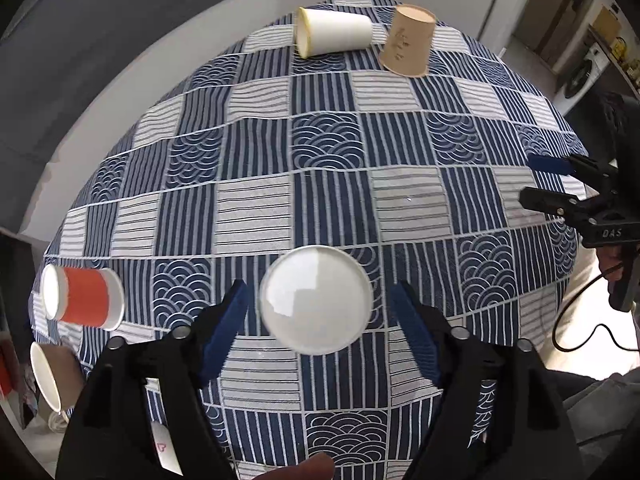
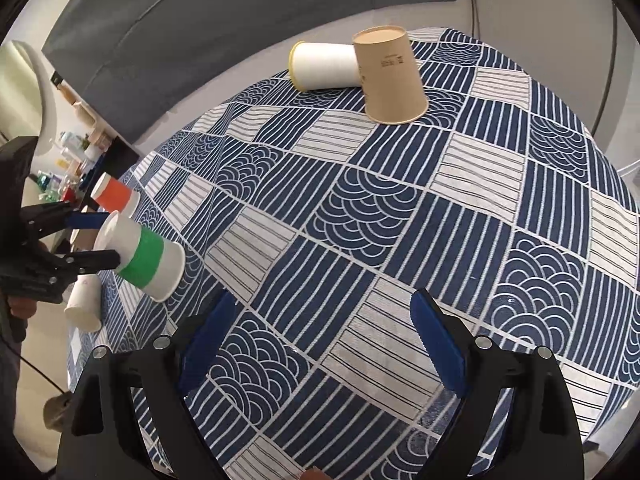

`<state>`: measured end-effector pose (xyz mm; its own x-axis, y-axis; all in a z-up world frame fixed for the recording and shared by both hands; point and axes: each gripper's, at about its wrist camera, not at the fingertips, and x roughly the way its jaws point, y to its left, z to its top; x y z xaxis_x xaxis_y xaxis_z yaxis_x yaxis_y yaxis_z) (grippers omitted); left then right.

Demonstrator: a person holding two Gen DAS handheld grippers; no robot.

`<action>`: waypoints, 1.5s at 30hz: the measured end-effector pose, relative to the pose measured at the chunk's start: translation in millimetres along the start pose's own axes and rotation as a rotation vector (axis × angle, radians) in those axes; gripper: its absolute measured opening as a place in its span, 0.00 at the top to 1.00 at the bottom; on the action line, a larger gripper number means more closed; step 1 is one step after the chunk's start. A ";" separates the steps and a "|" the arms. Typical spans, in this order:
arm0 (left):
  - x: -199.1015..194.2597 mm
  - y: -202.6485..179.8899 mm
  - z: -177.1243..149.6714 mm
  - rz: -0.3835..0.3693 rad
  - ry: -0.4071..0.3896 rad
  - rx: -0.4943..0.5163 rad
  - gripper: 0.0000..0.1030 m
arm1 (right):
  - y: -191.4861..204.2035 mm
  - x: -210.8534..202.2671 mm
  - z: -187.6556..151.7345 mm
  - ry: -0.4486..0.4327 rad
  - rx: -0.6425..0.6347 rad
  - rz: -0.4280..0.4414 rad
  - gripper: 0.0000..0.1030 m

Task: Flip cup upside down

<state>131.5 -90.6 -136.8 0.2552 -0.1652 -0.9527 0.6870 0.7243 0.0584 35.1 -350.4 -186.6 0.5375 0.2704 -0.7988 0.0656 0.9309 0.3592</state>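
A white cup with a green band (image 2: 144,258) stands upside down on the patterned tablecloth; in the left wrist view I look down on its white base (image 1: 316,299). My left gripper (image 1: 320,312) is open, its blue pads either side of the cup, apart from it; it also shows in the right wrist view (image 2: 96,240). My right gripper (image 2: 320,344) is open and empty above the cloth; it also shows at the right edge of the left wrist view (image 1: 536,180).
A white cup (image 1: 334,32) lies on its side at the far edge, next to an upside-down brown cup (image 1: 408,42). An orange cup (image 1: 82,298) lies on its side at the left edge. Another brown cup (image 1: 48,376) lies below it.
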 end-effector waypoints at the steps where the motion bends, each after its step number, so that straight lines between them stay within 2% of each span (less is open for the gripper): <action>1: -1.5 2.0 0.1 0.002 -0.001 -0.012 0.24 | 1.3 -1.9 1.3 -0.002 -0.004 -0.003 0.17; 4: -11.0 7.1 -2.1 0.015 -0.019 -0.057 0.15 | 7.1 -5.4 4.8 -0.005 -0.017 -0.005 0.17; 9: -26.1 9.5 -13.0 0.067 -0.031 -0.115 0.14 | 28.3 -10.8 16.3 0.006 -0.055 -0.030 0.15; 14: -50.3 13.3 -33.7 0.124 -0.042 -0.233 0.06 | 53.9 -18.6 31.2 0.017 -0.088 -0.044 0.14; 16: -60.3 12.6 -44.9 0.169 -0.039 -0.275 0.06 | 68.9 -23.7 36.4 0.013 -0.122 -0.047 0.13; 23: -85.8 1.5 -82.2 0.250 -0.042 -0.347 0.06 | 121.1 -45.6 39.8 0.000 -0.247 -0.046 0.12; 28: -96.9 -13.6 -99.6 0.207 -0.068 -0.448 0.06 | 144.8 -61.6 30.8 -0.005 -0.296 -0.019 0.09; 40: -120.4 -41.6 -121.0 0.167 -0.136 -0.535 0.06 | 163.5 -100.1 -4.0 0.008 -0.314 -0.017 0.09; 45: -125.7 -50.3 -128.2 0.158 -0.146 -0.531 0.06 | 165.2 -110.0 -13.4 -0.006 -0.313 -0.058 0.09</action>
<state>-22.3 -20.4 -58.3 0.4441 -0.0907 -0.8914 0.2063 0.9785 0.0033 -24.5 -223.0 -45.9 0.5458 0.2137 -0.8102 -0.1651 0.9754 0.1461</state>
